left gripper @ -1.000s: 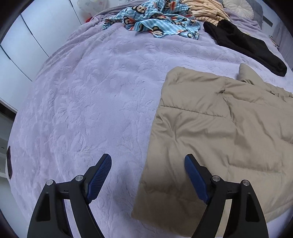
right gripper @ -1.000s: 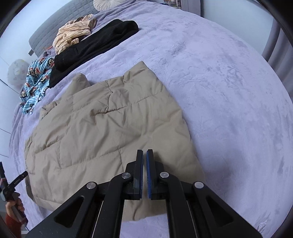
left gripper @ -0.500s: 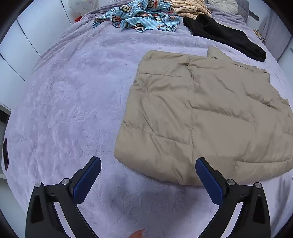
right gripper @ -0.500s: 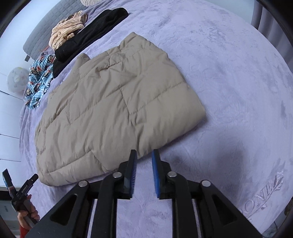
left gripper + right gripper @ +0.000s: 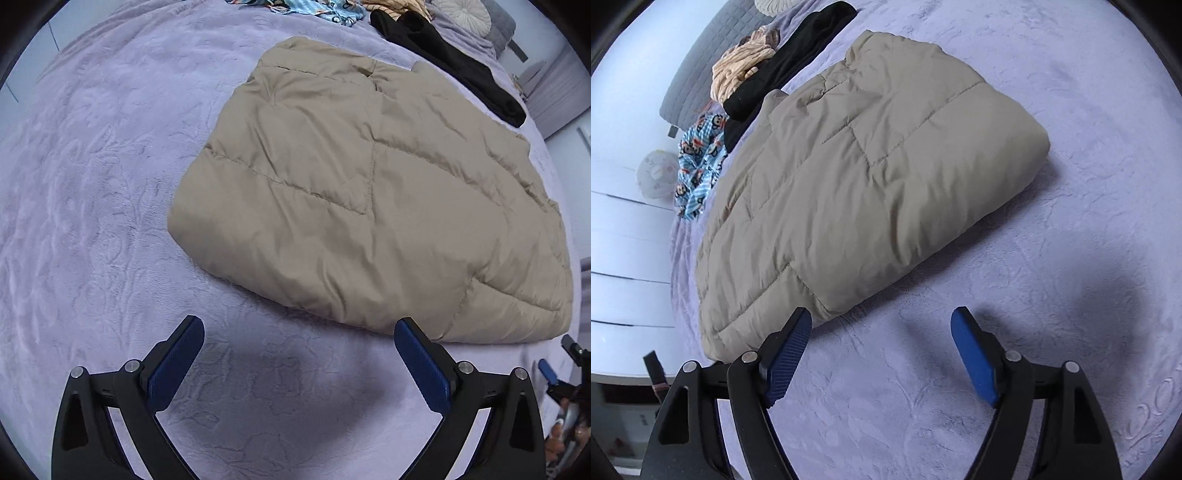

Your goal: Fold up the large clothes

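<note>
On the lilac bed [image 5: 92, 184], a tan quilted jacket [image 5: 369, 192] lies folded into a puffy rectangle. Left tool [image 5: 299, 354] hovers before its near edge, spread wide, empty. Right tool [image 5: 882, 343], jaws opening, holds nothing, angled downward.

Left gripper [image 5: 299, 341]: two black arms with blue ribbed pads [image 5: 421, 369], jaws spread wide, nothing between them, tilted steeply downward. Right gripper [image 5: 882, 328]: same build, blue pads [image 5: 973, 358], jaws opening, gap empty, angled downward. Right gripper also visible at the lower right edge of the left wrist view [image 5: 554, 369], with the fingers of the person's hand [image 5: 565, 432] wrapped on its handle; detail there is small and blurred.
</note>
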{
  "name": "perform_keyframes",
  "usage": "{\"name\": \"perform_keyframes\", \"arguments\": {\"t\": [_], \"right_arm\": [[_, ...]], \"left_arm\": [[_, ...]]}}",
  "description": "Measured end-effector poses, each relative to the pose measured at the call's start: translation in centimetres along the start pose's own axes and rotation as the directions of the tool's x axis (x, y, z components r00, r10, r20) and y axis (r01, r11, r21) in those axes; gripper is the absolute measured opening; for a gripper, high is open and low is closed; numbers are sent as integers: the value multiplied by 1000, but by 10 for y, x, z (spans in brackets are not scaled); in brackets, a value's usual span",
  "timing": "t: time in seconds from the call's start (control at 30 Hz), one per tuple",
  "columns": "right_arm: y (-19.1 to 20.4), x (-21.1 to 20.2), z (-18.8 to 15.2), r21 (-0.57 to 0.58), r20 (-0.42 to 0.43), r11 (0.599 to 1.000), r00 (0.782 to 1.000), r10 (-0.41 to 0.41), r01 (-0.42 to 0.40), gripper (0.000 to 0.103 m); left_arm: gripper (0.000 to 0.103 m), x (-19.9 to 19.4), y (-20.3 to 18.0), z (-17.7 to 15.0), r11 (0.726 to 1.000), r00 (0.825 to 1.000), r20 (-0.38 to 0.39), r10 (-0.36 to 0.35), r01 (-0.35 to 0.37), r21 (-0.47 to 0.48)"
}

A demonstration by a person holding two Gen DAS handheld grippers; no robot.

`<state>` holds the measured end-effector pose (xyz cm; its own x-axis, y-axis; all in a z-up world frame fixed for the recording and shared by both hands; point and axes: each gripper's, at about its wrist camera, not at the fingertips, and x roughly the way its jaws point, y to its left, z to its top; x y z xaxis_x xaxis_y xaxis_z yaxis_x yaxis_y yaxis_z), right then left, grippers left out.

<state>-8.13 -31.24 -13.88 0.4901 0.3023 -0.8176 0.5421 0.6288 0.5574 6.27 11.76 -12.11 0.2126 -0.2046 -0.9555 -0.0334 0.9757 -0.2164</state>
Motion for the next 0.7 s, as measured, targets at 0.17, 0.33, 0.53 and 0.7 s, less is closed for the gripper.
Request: {"name": "perform_keyframes", "arguments": {"t": [0.17,0.33,0.53,0.7], "right_arm": [[-20,18,3,126,13,984,992,129,-129,92],[-31,32,3,247,49,937,969,243,-248,103],[-34,50,11,313,46,895,946,321,-318,103],[-31,64,24,322,50,870,925,377,-373,103]], "left_arm": [[103,6,13,1,972,979,28,-201,203,-120],[103,22,24,-2,887,910,15,-414,407,-218],[103,44,22,7,873,904,38,-426,422,-246],[103,54,17,35,850,896,115,-430,444,-283]]}}
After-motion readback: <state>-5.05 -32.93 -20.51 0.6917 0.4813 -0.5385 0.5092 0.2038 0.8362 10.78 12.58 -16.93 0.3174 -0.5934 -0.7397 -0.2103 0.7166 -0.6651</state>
